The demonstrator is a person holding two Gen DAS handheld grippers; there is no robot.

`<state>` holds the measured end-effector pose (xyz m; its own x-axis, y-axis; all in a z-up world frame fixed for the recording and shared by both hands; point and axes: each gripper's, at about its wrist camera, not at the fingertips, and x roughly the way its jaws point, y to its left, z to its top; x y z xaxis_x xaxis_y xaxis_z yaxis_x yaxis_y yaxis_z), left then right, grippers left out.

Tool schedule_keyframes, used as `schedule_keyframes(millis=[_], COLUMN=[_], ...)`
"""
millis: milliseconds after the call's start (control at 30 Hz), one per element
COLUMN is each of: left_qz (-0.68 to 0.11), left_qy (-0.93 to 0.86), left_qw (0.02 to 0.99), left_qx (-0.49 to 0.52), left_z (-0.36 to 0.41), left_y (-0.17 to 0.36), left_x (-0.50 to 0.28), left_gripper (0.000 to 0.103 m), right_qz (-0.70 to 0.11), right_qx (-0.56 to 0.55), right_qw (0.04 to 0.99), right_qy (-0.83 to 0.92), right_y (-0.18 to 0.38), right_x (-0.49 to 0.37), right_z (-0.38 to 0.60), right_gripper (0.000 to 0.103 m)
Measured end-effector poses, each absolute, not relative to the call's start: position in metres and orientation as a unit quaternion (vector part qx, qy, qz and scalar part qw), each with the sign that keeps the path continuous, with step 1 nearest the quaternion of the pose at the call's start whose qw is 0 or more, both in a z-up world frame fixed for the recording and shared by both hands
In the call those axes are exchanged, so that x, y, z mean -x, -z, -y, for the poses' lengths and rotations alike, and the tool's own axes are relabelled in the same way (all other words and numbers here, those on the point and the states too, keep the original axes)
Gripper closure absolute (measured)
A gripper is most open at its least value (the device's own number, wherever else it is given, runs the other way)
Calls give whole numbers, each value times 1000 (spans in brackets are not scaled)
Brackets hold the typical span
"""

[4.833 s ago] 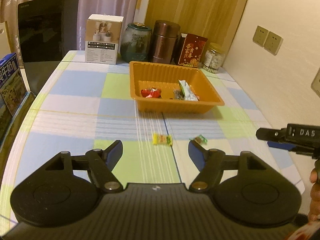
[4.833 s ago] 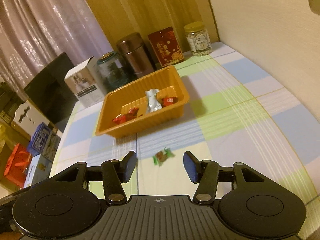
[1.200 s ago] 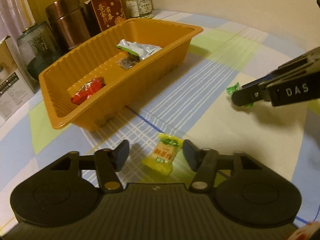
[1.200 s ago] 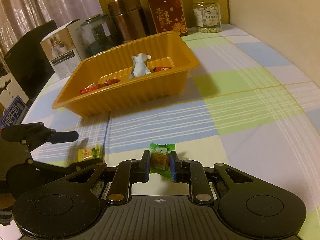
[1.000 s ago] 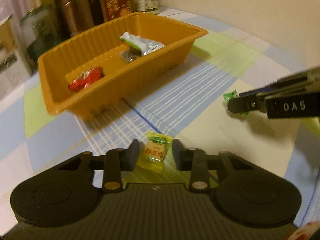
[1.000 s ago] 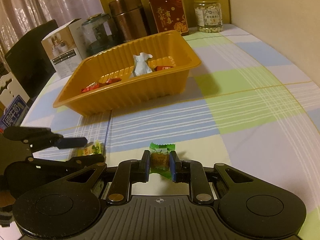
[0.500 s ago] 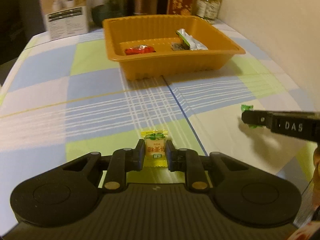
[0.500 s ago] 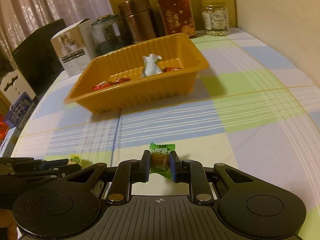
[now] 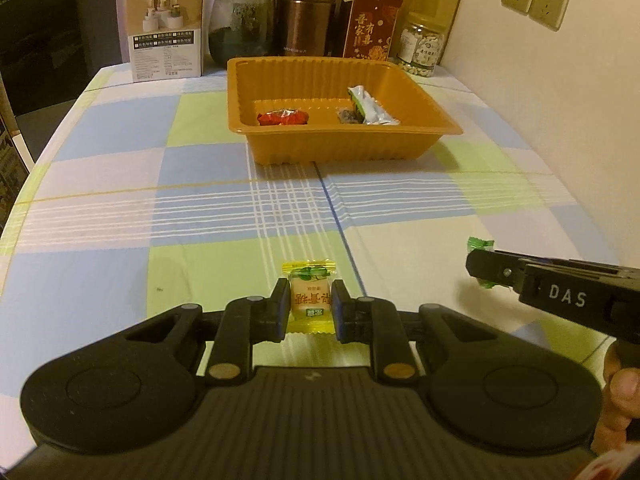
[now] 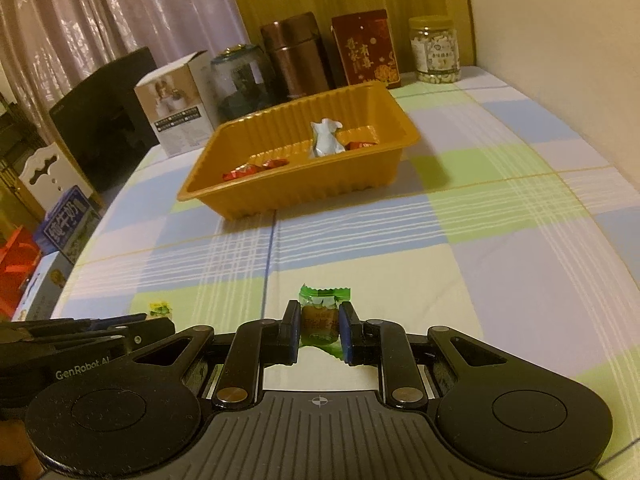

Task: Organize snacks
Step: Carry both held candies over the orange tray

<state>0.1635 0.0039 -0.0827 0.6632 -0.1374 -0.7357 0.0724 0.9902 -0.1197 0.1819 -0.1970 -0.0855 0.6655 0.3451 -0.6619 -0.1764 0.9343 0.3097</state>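
Note:
My left gripper (image 9: pixel 309 309) is shut on a yellow wrapped candy (image 9: pixel 310 296), held just above the checked tablecloth. My right gripper (image 10: pixel 319 330) is shut on a green wrapped candy (image 10: pixel 322 312), also low over the cloth. The right gripper shows at the right of the left wrist view (image 9: pixel 486 268) with the green wrapper (image 9: pixel 478 245) sticking out. The left gripper shows at the lower left of the right wrist view (image 10: pixel 160 322) with the yellow candy (image 10: pixel 161 309). An orange tray (image 9: pixel 440 120) (image 10: pixel 288 196) sits farther back, holding red candies (image 9: pixel 283 117) and a silver-green packet (image 9: pixel 370 107).
Behind the tray stand a white box (image 9: pixel 166 28), a glass jar (image 9: pixel 239 26), a copper canister (image 9: pixel 306 20), a red packet (image 9: pixel 370 28) and a jar of nuts (image 9: pixel 422 46). A wall (image 9: pixel 560 80) runs along the table's right side. A dark chair (image 10: pixel 104 116) stands at the far left corner.
The left gripper closed on the yellow candy and has lifted it slightly, swinging to face the tray. The right gripper stays shut on the green candy and has risen a little.

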Motion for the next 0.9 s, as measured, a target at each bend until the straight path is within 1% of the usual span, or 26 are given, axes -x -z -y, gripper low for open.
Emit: schedule_keyframes(millis=[533, 900], left_qz=[-388, -379], left_qy=[59, 75], left_qw=[918, 921], left_qx=[45, 43], left_z=[1, -1], left_y=[53, 39], left_x=[-140, -158], left_gripper=[84, 84], right_qz=[-364, -357], right_qx=[-105, -102], right_qw=[913, 917], right_qy=[-149, -146], right_y=[59, 47], right_x=[-159, -170], right_z=[201, 209], right_gripper=[83, 83])
